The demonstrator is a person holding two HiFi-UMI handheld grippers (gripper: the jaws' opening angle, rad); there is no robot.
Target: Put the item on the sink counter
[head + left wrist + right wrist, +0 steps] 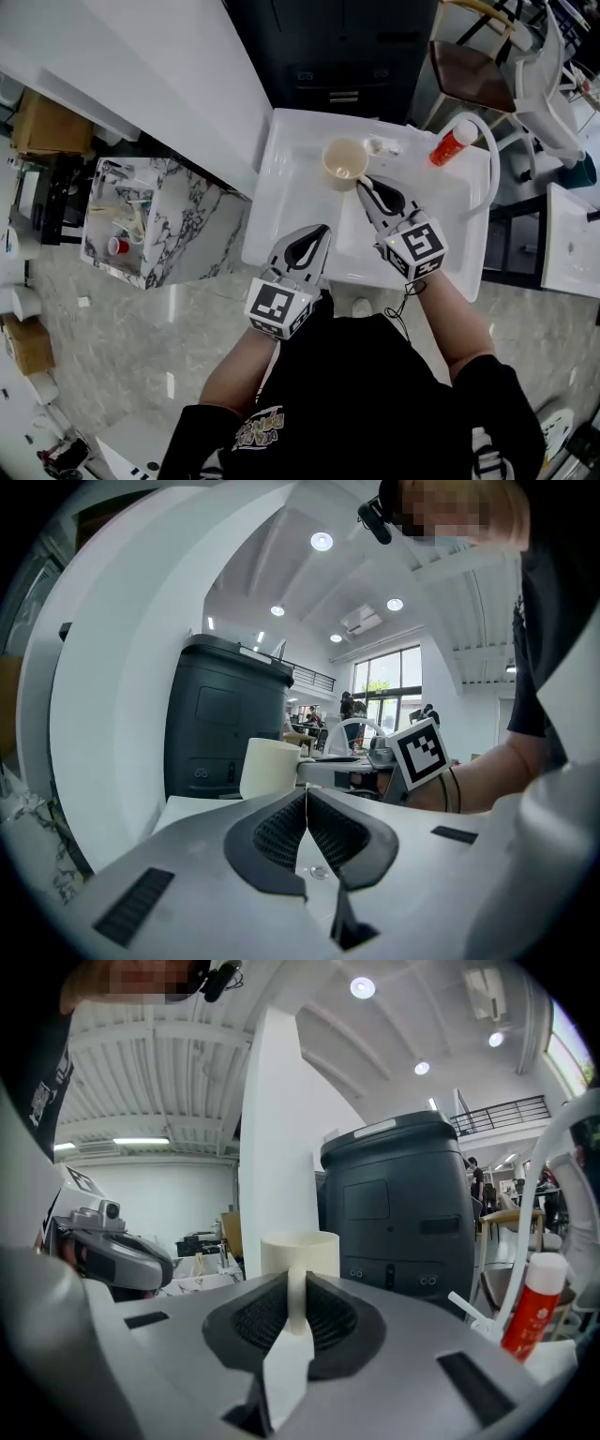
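Cream mug (344,164), white sink counter (286,187), red-and-white bottle (453,143), black-veined marble cabinet (192,220)

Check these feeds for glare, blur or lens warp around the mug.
Head view: sharp, evenly lit; the white sink counter is bright but the mug reads clearly. Left gripper view: heavy fisheye bending, dark corners, ceiling lights flare slightly. Right gripper view: same warp; the fingers up close look slightly soft, mug handle distinct.

We got bright, even indoor light; ceiling spots (322,542) flared in both gripper views; strong fisheye bending, dark vignetted corners; sink counter (281,178) looked washed-out white; backgrounds soft.
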